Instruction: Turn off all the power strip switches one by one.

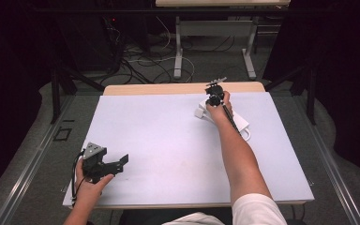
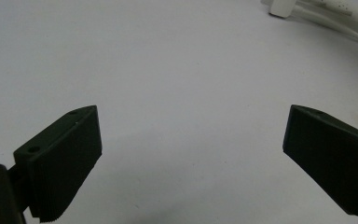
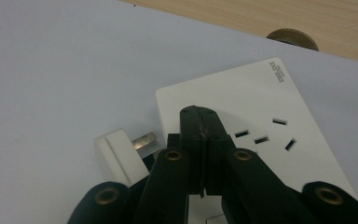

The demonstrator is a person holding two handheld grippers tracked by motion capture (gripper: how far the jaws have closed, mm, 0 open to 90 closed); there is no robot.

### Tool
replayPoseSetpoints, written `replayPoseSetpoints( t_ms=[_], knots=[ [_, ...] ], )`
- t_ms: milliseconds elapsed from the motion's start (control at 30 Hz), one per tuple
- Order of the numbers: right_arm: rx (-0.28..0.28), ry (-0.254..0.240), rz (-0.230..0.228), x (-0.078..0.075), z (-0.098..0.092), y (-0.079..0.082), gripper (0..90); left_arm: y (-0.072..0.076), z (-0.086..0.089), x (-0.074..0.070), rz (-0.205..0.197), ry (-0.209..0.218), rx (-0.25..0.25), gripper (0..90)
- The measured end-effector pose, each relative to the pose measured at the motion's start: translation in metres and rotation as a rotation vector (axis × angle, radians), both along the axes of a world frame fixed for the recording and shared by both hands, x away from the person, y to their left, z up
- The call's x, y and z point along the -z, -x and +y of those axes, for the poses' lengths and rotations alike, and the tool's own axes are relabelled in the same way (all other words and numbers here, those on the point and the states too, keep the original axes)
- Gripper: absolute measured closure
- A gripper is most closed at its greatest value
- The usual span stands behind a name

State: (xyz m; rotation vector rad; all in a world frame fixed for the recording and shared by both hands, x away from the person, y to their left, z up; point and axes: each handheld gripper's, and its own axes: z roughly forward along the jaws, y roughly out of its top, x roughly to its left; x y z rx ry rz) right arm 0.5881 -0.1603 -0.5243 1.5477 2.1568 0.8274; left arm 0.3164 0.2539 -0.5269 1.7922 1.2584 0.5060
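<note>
Toward the far right of the white table top [image 1: 168, 140], the right gripper [image 1: 214, 96] hangs over a white power strip [image 1: 236, 123], the person's right arm [image 1: 236, 154] stretched out across the table to reach it. From the right gripper view its jaws are pressed flat together, tip to tip, with nothing caught between them; they sit just above the near end of the power strip [image 3: 261, 116], whose dark socket slots lie just to the right of the jaw tips. A white plug [image 3: 121, 151] with a bare metal prong lies on the table just beside the strip's left edge, close under the gripper's left side; I cannot tell whether the gripper touches it. A thin white cord [image 1: 246, 136] loops off the strip's near end.

Down at the near left corner, the left hand [image 1: 90, 187] holds the left gripper [image 1: 117, 165] low over bare table, well apart from the strip. Its jaws stand wide apart with only white surface between them. In the left gripper view, the white strip [image 2: 335, 18] and plug [image 2: 282, 8] appear far off at the top right corner.

Beyond the table, cables lie tangled on the grey floor [image 1: 140, 65] around a second table's legs [image 1: 178, 47].
</note>
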Motion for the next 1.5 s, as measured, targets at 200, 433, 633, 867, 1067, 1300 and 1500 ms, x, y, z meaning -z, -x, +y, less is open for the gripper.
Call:
replayPoseSetpoints(
  t_ms=[200,433,633,867,1067,1300,1500],
  knots=[
    [0.001,0.013,-0.01,0.002,0.003,0.0,90.0,0.001,0.001,0.0,-0.002,0.003,-0.005,4.1],
    [-0.002,0.017,0.003,0.0,0.003,0.003,89.5,0.002,0.0,0.0,-0.002,0.001,-0.004,4.1],
    [-0.006,0.009,0.005,-0.006,-0.002,0.009,87.5,0.002,-0.002,0.0,-0.014,0.002,-0.001,4.2],
    [-0.027,0.0,-0.009,-0.015,-0.01,0.026,83.4,0.003,-0.004,-0.001,-0.014,0.004,0.002,4.1],
    [-0.056,-0.038,-0.005,-0.021,-0.015,0.042,76.5,-0.001,-0.008,-0.002,-0.017,-0.013,0.012,4.1],
    [-0.1,-0.074,-0.021,-0.027,-0.019,0.065,67.0,-0.006,-0.013,-0.001,-0.012,-0.01,0.026,4.1],
    [-0.171,-0.078,-0.021,-0.029,-0.017,0.086,60.8,-0.01,-0.015,-0.002,-0.015,-0.001,0.031,4.1]
  ],
)
